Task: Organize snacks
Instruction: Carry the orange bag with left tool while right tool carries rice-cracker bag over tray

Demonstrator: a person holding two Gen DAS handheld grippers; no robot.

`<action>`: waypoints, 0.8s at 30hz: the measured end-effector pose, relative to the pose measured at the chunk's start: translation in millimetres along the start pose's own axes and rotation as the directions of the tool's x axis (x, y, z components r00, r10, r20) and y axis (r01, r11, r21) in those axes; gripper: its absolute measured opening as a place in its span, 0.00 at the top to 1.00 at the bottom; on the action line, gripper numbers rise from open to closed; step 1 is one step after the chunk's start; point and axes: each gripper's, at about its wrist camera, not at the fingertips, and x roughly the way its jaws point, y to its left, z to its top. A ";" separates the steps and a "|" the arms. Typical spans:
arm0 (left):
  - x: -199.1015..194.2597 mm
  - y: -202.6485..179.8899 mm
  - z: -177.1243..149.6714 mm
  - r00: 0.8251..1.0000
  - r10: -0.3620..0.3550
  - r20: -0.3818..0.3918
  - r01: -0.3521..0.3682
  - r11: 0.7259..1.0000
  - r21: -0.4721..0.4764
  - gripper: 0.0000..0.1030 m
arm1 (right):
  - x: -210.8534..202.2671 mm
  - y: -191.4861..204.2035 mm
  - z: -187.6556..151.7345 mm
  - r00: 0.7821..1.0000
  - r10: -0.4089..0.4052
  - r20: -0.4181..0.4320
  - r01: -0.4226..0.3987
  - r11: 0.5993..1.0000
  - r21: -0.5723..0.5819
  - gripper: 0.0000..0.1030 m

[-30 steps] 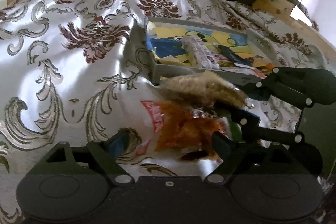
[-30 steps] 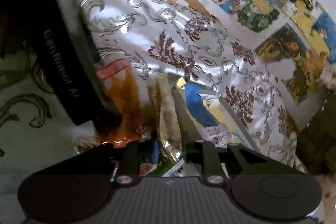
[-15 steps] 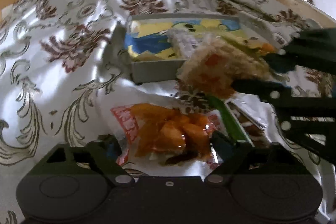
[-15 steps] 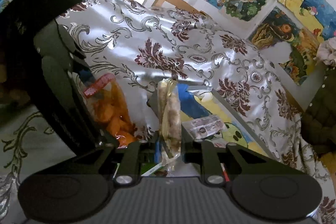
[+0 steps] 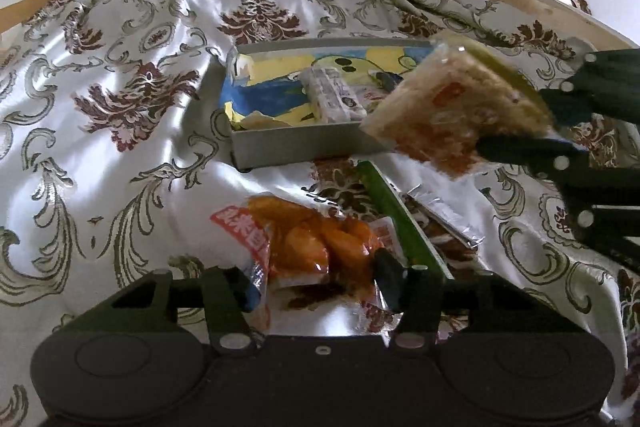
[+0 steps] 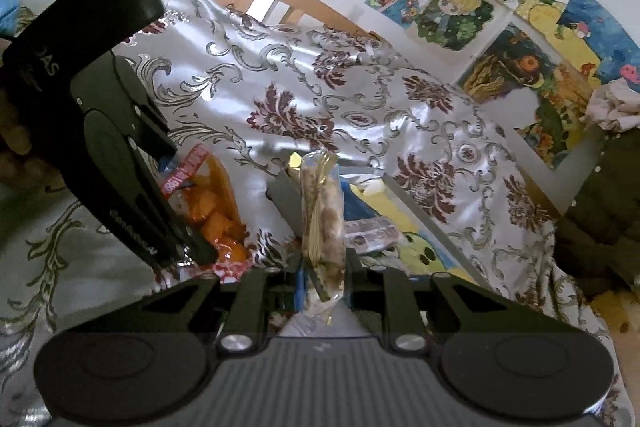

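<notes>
Left wrist view: the left gripper (image 5: 316, 285) has its jaws closing around an orange snack pack (image 5: 308, 247) that lies between them on the patterned bedspread (image 5: 120, 75); the pads do not yet clearly press it. Beside it lie a green packet (image 5: 396, 223) and a silvery wrapper (image 5: 444, 213). Beyond stands a shallow grey box (image 5: 296, 143) with a small white packet (image 5: 334, 97) inside. The right gripper (image 6: 322, 283) is clenched on a clear bag of pale snacks (image 6: 322, 215), held in the air above the box's near edge.
</notes>
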 end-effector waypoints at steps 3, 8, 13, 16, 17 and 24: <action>-8.6 -1.9 -0.8 1.000 0.018 0.013 -0.018 1.000 -0.009 0.45 | -7.0 -3.5 0.2 1.000 -0.022 0.011 0.021 1.000 0.016 0.80; -32.1 0.1 1.3 0.998 0.046 0.050 -0.043 0.997 -0.056 0.45 | -15.8 -9.9 1.4 0.998 -0.055 0.041 0.054 0.998 0.034 0.80; -55.6 4.7 11.4 0.989 0.082 0.126 -0.068 0.992 -0.110 0.45 | -21.1 -16.5 1.2 0.992 -0.104 0.067 0.102 0.994 0.033 0.80; -61.2 6.4 22.5 0.981 0.107 0.159 -0.083 0.985 -0.150 0.45 | -19.3 -27.1 -0.3 0.988 -0.134 0.070 0.130 0.990 0.054 0.80; -61.2 6.6 26.3 0.979 0.116 0.168 -0.090 0.983 -0.160 0.45 | -17.7 -31.3 -1.4 0.986 -0.149 0.069 0.145 0.988 0.061 0.80; -36.8 -0.7 61.7 0.972 0.147 0.184 -0.115 0.979 -0.171 0.44 | 2.0 -66.7 -11.7 0.969 -0.244 0.035 0.235 0.958 0.161 0.80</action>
